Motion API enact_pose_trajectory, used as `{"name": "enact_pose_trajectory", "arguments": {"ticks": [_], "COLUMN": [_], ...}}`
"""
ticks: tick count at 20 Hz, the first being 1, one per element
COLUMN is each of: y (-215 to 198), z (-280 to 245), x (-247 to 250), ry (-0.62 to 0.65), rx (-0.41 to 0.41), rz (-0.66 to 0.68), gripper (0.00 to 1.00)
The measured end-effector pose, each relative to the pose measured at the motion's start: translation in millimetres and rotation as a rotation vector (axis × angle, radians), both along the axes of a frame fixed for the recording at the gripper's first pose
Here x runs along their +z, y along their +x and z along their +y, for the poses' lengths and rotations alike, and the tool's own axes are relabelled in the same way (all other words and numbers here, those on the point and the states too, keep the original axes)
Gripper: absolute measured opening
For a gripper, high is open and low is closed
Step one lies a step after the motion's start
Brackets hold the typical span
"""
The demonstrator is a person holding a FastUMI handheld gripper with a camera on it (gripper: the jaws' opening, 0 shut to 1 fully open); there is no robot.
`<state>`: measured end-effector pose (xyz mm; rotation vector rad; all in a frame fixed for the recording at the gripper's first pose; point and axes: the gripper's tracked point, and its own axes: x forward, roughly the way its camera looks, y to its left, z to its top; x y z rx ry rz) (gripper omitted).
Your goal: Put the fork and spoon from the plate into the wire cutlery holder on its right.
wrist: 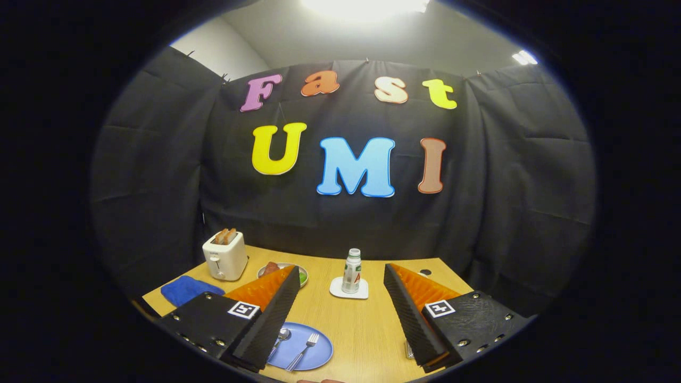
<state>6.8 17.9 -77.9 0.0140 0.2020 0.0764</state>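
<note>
Claw (340, 314) spread wide above bench (367, 330); fork (304, 351), spoon (281, 338) on plate (314, 355); bottle (351, 271), toaster (225, 256) beyond.

No plain word or number can be read on the table's things. The gripper (341, 268), its fingers spread wide with nothing between them, carries two signs: a square black-and-white coded marker (243, 309) on the left finger's base, and a second coded marker (439, 308) on the right finger's base. The small bottle (351, 271) just ahead of the fingers bears a label, perhaps with a red mark, too small to read. The toaster (225, 258) shows no legible print.
</note>
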Motion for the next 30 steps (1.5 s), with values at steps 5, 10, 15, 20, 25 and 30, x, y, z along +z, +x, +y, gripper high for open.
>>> {"name": "enact_pose_trajectory", "arguments": {"ticks": [5, 10, 15, 20, 25, 30], "y": [6, 10, 11, 4, -4, -15], "z": [10, 24, 34, 48, 61, 75], "x": [-41, -88, -126, -161, -198, -229], "ry": [0.006, 0.059, 0.062, 0.049, 0.043, -0.025], "rx": [0.017, 0.025, 0.032, 0.054, 0.063, 0.096], "rz": [0.113, 0.266, 0.396, 0.514, 0.642, 0.745], "gripper": [0.97, 0.97, 0.97, 0.97, 0.97, 0.97]}}
